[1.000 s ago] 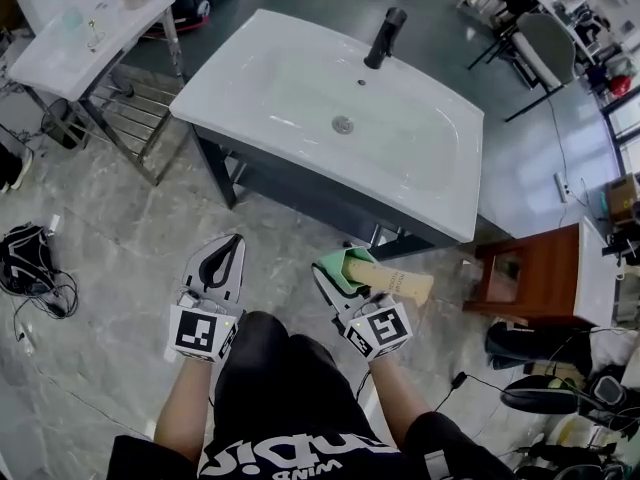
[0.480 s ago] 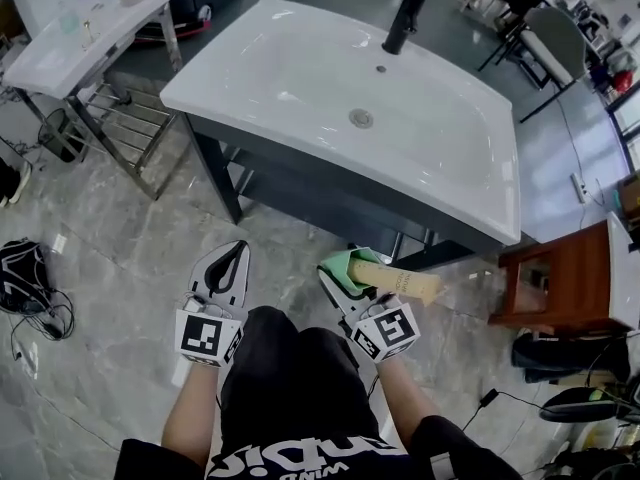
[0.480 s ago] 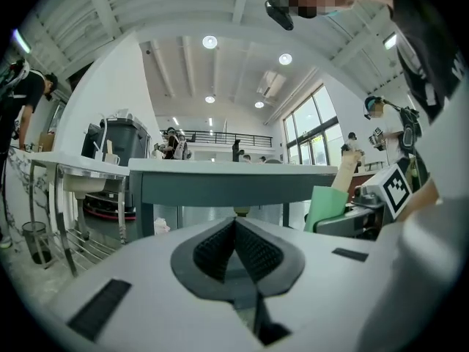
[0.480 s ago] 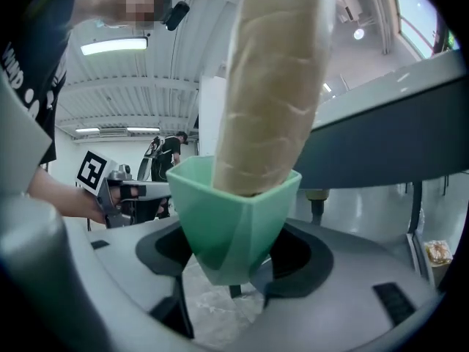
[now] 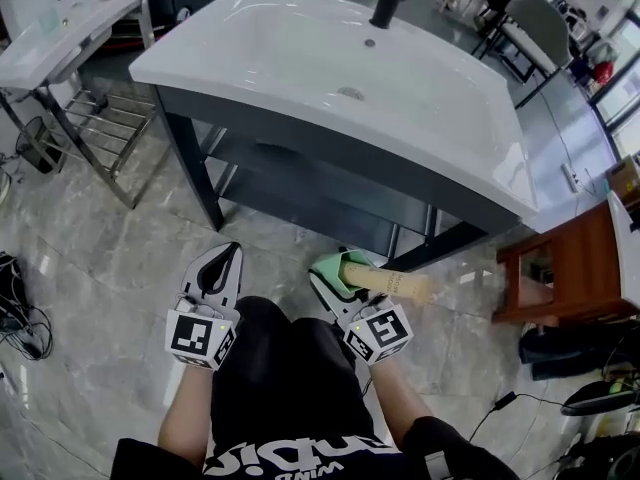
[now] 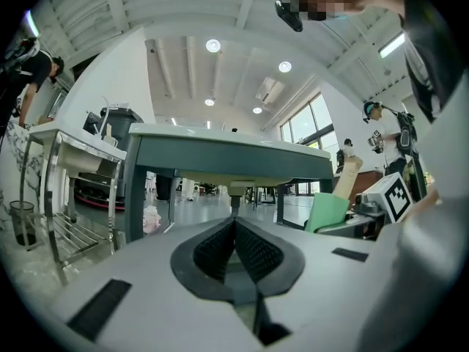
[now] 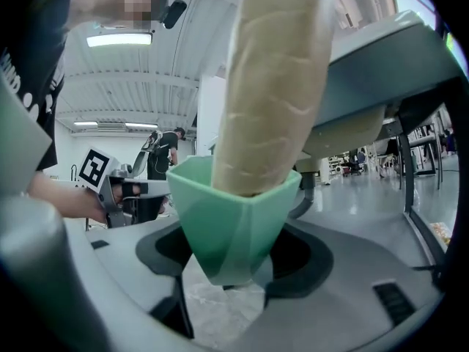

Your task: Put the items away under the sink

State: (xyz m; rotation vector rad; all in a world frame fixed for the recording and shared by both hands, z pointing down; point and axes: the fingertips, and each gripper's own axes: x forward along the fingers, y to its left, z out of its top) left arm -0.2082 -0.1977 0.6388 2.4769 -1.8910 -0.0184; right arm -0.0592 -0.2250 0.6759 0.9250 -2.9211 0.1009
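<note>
Green cup [image 5: 331, 267] is bound for under the sink [image 5: 300, 73] at 12 o'clock, so it is probably held low and level for that. Right gripper [image 5: 340, 278] clamps the cup, its beige roll [image 5: 395, 284] pointing to 3 o'clock. Left gripper [image 5: 224, 256] is pinched closed and empty. Only the left gripper view shows the drain pipe [image 6: 234, 195].

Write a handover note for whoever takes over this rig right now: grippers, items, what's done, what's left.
Grippers: the left gripper is shut and empty. The right gripper is shut on the green cup, with a beige wrapped tube standing in it.
Place: both are held low in front of the sink.
Done: the cup is picked up.
Left: set it on the shelf under the sink; no item shows there yet.
</note>
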